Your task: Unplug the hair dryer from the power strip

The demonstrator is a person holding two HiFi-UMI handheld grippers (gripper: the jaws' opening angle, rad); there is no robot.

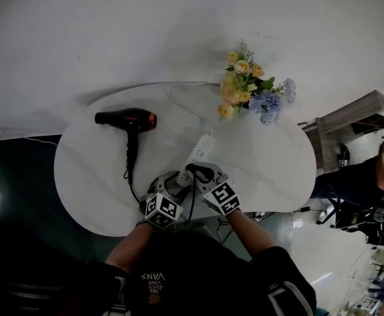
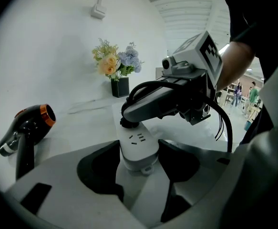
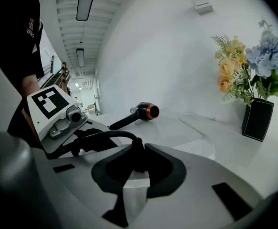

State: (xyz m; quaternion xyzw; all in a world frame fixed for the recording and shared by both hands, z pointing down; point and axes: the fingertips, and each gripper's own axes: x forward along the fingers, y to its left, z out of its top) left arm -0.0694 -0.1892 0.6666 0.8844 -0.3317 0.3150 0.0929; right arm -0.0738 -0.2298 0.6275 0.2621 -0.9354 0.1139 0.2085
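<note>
Power strip of long white plastic sits clamped in the left tool, anchoring it on the round white worktop. Right tool grips the black plug, jaws narrow, ready for extraction. Black orange-ringed hair dryer lies farther ahead-left.

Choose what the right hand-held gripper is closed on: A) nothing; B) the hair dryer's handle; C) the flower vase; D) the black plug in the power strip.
D: the right hand-held gripper grips the black plug seated in the power strip.
</note>
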